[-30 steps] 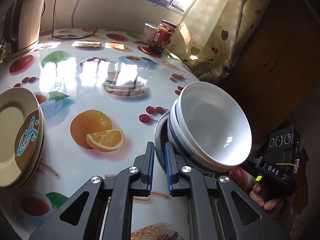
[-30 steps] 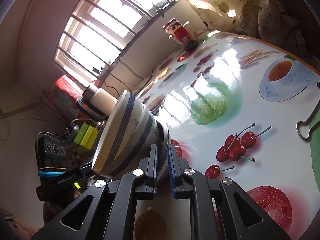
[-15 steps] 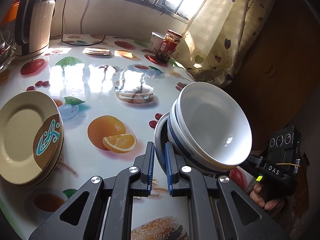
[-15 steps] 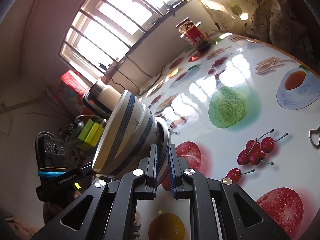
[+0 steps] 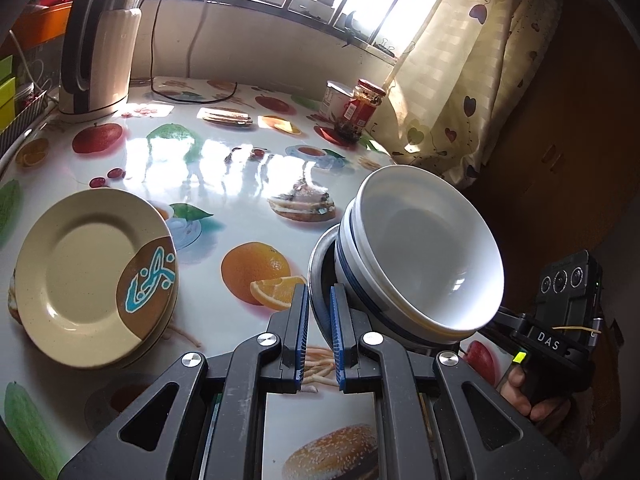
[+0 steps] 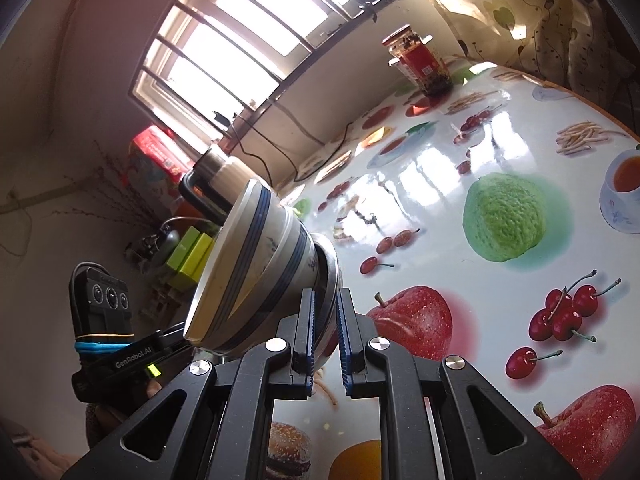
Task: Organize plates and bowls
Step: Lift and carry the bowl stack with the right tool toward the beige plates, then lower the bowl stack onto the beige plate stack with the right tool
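- While both grippers clamp a steel plate's (image 5: 320,256) rim, the stacked blue-banded bowls (image 5: 424,252) on it tilt sideways.
- Left gripper (image 5: 319,312) and right gripper (image 6: 326,320) pinch opposite edges.
- Bowl mouths face away from the beige plates (image 5: 92,268).

Black left tool (image 5: 319,330), blue ribbed pads (image 5: 303,332), silver screws.

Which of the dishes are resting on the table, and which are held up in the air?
The beige plates rest stacked on the table. The nested bowls are tilted in the air.
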Available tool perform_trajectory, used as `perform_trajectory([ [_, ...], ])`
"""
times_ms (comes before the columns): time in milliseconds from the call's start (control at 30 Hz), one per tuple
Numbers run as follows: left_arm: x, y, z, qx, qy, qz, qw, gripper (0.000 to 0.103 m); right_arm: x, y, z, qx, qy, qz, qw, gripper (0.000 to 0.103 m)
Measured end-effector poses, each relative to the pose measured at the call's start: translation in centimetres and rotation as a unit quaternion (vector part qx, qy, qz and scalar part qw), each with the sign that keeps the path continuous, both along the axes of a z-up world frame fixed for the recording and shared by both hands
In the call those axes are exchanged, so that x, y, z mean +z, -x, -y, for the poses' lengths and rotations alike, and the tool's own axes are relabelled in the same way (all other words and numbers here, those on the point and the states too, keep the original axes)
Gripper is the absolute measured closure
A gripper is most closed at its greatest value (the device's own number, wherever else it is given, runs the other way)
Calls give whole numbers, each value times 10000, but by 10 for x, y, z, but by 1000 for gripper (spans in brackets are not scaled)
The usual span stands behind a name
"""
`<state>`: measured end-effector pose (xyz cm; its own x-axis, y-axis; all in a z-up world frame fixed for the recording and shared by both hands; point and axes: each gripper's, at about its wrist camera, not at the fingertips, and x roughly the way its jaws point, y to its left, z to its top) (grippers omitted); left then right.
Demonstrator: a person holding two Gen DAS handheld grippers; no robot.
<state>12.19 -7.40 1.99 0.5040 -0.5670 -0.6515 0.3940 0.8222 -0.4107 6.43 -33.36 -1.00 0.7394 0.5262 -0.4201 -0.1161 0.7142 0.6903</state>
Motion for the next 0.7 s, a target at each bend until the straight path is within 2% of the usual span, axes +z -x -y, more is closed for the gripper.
perform_trajectory([
  [700,11,-8,-50,557,-1,97,9984,93,13,-38,-49,572,61,10,9983,91],
])
